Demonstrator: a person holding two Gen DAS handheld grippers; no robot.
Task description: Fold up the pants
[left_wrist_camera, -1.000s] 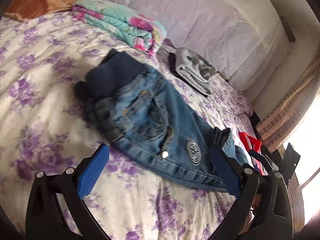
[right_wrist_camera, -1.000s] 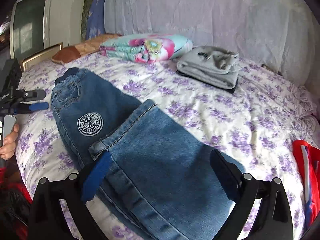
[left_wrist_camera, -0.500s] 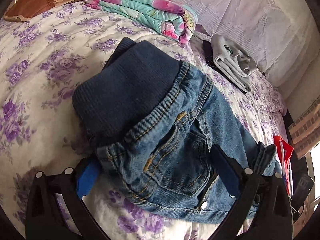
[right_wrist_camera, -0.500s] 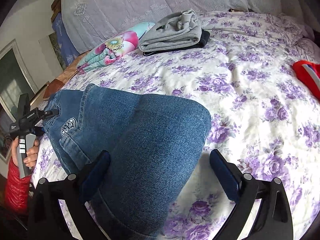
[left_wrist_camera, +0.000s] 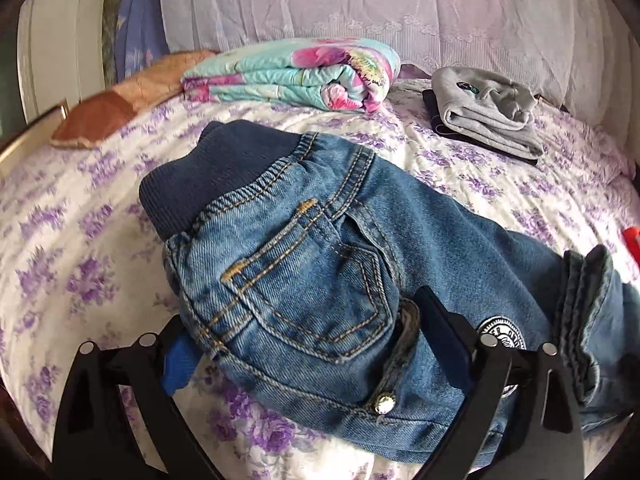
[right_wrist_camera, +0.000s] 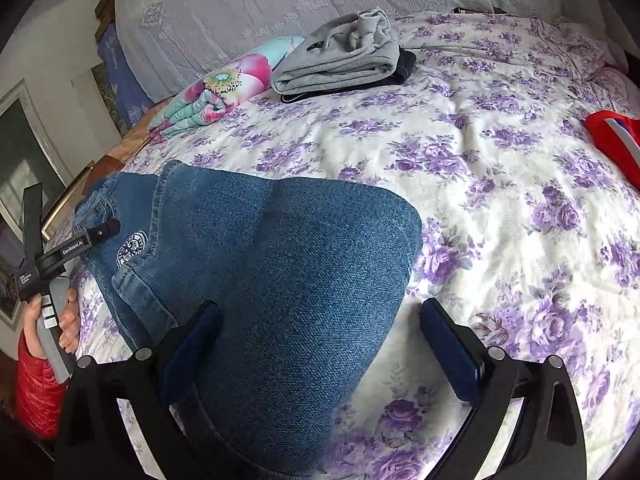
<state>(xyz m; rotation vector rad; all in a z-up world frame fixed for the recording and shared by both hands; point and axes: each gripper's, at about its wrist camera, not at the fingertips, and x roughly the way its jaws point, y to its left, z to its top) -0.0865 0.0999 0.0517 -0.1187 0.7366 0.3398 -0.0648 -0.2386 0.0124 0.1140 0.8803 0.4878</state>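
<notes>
Left gripper (left_wrist_camera: 308,356) moved closer over jeans (left_wrist_camera: 320,264), both jaws spread, bedspread (right_wrist_camera: 500,184) beneath

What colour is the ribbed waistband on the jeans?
Dark navy blue, darker than the denim. The waistband of the jeans shows best in the left wrist view.

The jeans (left_wrist_camera: 320,280) hide the left gripper's (left_wrist_camera: 316,344) near fingers; their hems run off-frame.

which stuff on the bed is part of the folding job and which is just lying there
In the job: jeans, left gripper, right gripper.
Lying about: floral quilt, grey sweatshirt, brown pillow, red garment.
</notes>
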